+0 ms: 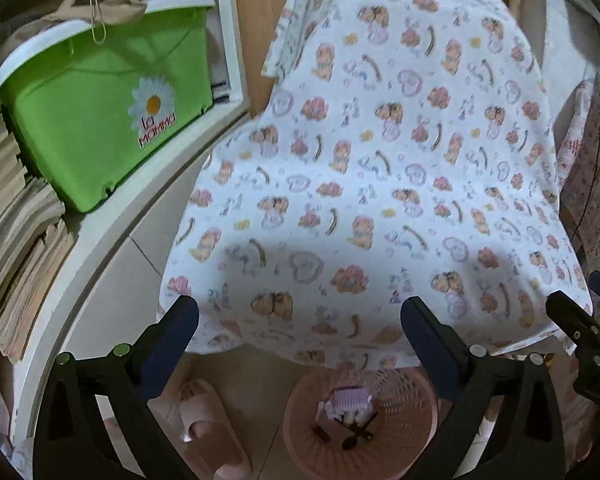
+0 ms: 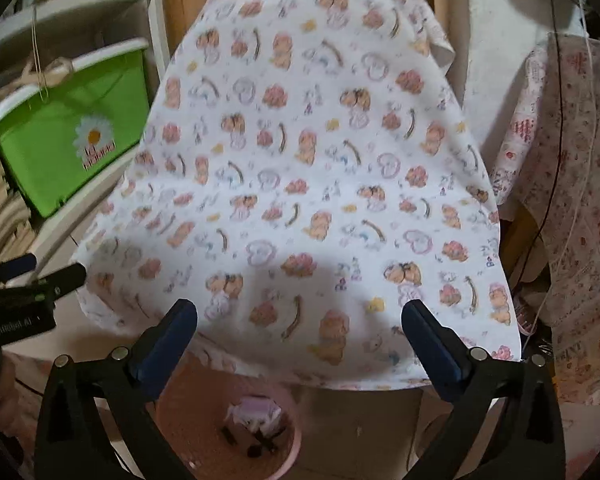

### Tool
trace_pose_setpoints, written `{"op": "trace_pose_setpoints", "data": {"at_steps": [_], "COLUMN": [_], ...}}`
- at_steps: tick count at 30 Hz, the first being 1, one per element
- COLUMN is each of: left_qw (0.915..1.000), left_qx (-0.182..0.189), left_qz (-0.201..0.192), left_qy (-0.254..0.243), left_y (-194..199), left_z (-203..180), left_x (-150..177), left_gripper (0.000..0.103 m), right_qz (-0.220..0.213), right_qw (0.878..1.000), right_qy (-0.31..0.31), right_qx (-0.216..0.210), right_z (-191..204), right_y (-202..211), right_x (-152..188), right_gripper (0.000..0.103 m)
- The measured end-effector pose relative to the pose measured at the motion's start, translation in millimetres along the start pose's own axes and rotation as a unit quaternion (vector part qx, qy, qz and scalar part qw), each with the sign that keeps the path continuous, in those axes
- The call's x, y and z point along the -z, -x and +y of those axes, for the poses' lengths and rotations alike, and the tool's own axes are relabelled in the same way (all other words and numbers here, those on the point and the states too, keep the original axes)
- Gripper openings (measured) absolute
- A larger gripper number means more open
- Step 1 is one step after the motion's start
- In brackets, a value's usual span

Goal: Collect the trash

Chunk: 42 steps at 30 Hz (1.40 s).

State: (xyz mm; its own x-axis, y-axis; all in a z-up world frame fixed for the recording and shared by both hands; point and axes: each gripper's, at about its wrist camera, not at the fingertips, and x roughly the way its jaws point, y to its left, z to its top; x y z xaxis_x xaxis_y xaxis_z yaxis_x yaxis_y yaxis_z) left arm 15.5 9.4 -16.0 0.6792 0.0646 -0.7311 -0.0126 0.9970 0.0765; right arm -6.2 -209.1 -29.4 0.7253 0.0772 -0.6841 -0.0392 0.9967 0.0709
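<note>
A pink mesh waste basket (image 1: pixel 404 404) stands on the floor below the table's front edge and holds a crumpled pale wrapper (image 1: pixel 348 402) and small dark scraps. It also shows in the right wrist view (image 2: pixel 180 412), with the wrapper (image 2: pixel 256 408) inside. My left gripper (image 1: pixel 300 320) is open and empty above the basket, over the patterned tablecloth (image 1: pixel 380 160). My right gripper (image 2: pixel 300 320) is open and empty over the same cloth (image 2: pixel 300 160). The right gripper's tip shows at the right edge of the left wrist view (image 1: pixel 580 328).
A green tub (image 1: pixel 100 120) with a daisy label sits on a white shelf (image 1: pixel 112 232) at left, beside stacked papers (image 1: pixel 16 240). A pink slipper (image 1: pixel 208 436) lies on the floor. A second patterned cloth (image 2: pixel 572 200) hangs at right with a dark cable.
</note>
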Motion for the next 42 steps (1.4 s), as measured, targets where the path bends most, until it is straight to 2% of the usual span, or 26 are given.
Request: {"op": "trace_pose_setpoints", "data": {"at_steps": [4,11,26,42], "left_qw": [0.9998,0.9997,0.9989,0.9989], "left_qx": [-0.005,0.000,0.002,0.003], "left_qz": [-0.016,-0.022,-0.043,-0.044], "left_qy": [-0.005,-0.006,-0.019,-0.012], "left_y": [4,5,13,15], "left_z": [-5,-9,-21,-18], "left_x": [-1,-5,-5,-6], "left_gripper": [0.102,0.102,0.102,0.102], "right_qz": [-0.011,-0.017,-0.034,-0.041], "right_qw": [1.000,1.000,0.999,0.999], "right_qy": [0.012,0.023,0.012,0.010], "right_qx": [0.007,0.010,0.014,0.019], "right_z": [1,1,-5,-5], "right_y": [5,8,13,16], "right_x": [-3,-5,-7,-8], "right_gripper": [0.103,0.103,0.103,0.103]}}
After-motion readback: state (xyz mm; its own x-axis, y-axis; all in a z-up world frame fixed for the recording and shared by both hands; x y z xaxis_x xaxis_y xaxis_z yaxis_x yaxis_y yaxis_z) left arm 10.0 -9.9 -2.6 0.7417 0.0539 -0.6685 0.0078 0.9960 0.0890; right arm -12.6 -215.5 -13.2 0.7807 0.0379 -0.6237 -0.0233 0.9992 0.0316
